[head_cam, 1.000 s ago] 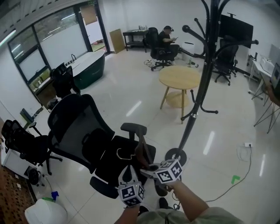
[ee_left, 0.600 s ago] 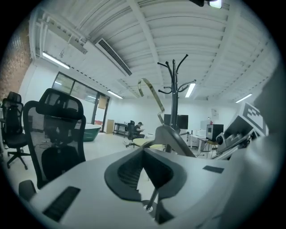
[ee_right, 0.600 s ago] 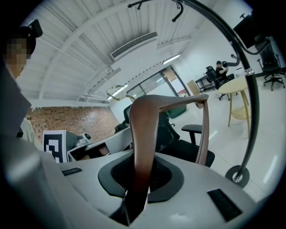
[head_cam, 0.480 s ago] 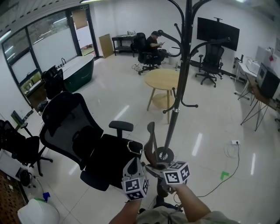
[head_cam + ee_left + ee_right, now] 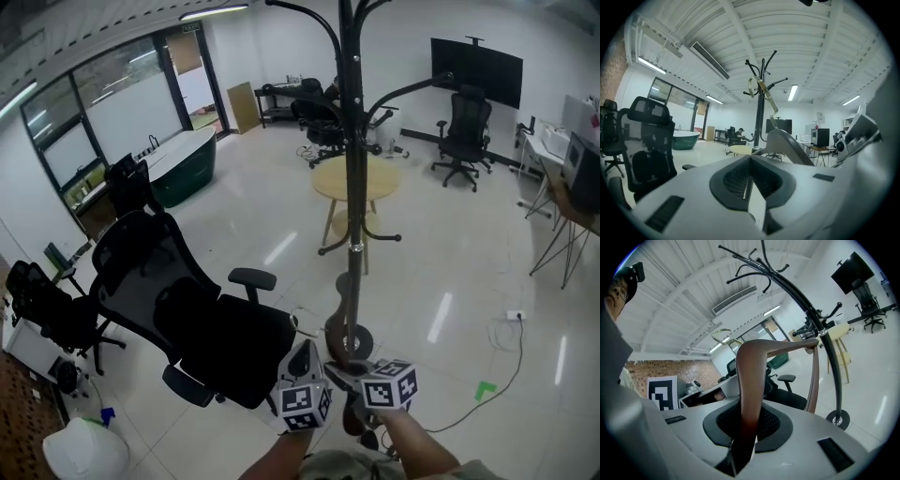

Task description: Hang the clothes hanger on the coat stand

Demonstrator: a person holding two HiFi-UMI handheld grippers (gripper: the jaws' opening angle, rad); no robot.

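While the carry step was in hand: right tool (image 5: 744, 430) clamped on the brown clothes hanger (image 5: 338, 317), which stood upright just before the coat stand (image 5: 351, 178). Left tool (image 5: 748, 180): jaws together, nothing between them. Next move, by judgement: raise the hanger and bring its hook (image 5: 723, 334) over an upper arm.

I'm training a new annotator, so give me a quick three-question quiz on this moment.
1. True or false: the clothes hanger already hangs on the coat stand.
2. Which gripper clamps the hanger? A) left B) right
3. Fill in: beyond the stand is a round wooden ____.

Key: 1 false, it is in a gripper's jaws. 2 B, the right gripper. 3 table.
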